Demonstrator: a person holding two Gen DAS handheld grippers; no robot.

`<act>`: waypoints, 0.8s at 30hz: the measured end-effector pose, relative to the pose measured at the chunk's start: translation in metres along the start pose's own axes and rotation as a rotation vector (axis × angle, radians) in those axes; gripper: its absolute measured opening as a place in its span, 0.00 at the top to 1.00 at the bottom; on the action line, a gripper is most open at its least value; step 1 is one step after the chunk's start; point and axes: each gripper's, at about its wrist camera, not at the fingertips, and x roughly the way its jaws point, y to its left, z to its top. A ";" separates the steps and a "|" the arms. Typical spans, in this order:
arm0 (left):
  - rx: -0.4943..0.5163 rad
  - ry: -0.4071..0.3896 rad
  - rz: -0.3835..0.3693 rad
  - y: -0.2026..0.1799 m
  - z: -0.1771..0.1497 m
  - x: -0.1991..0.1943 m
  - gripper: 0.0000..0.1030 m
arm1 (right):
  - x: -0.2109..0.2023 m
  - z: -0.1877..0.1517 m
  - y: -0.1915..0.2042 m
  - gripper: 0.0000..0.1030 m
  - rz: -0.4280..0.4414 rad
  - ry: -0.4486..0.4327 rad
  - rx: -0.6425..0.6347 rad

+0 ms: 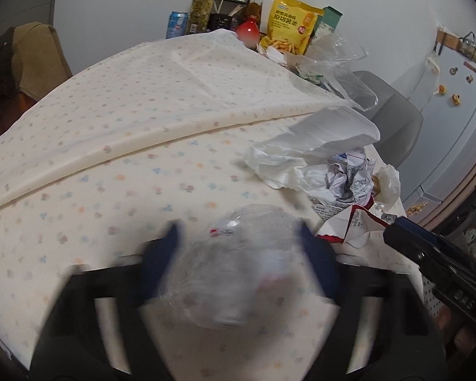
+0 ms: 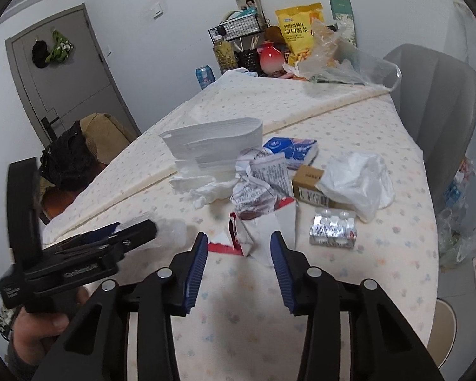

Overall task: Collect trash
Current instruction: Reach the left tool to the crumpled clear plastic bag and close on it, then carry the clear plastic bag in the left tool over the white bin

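Observation:
My left gripper (image 1: 238, 238) is blurred in the left wrist view. A crumpled ball of clear plastic (image 1: 234, 266) fills the gap between its blue fingers and touches both. The right wrist view shows the same gripper (image 2: 142, 228) at the left with the clear plastic (image 2: 174, 228) at its tip. My right gripper (image 2: 239, 238) stands open low over the flowered tablecloth (image 2: 380, 254). A torn red-and-white paper packet (image 2: 250, 231) lies on the cloth just beyond and between its fingertips, and the pads do not press on it.
Behind the packet lie crumpled printed paper (image 2: 263, 174), a stack of white napkins (image 2: 212, 139), a blue tissue pack (image 2: 292, 149), a cardboard box (image 2: 307, 184), a white plastic bag (image 2: 355, 181) and a foil blister pack (image 2: 333, 228). Snacks and bottles crowd the far edge. A grey chair (image 2: 438, 111) stands at the right.

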 end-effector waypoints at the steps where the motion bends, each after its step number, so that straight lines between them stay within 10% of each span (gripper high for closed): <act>1: -0.009 0.001 0.005 0.003 0.000 -0.002 0.43 | 0.002 0.001 0.002 0.71 -0.006 0.002 -0.009; 6: -0.004 -0.011 0.017 0.007 -0.003 -0.009 0.49 | 0.010 0.002 0.009 0.95 -0.006 0.026 -0.047; 24: 0.074 -0.126 -0.050 -0.035 0.005 -0.062 0.55 | -0.078 -0.001 0.014 0.96 0.015 -0.111 -0.045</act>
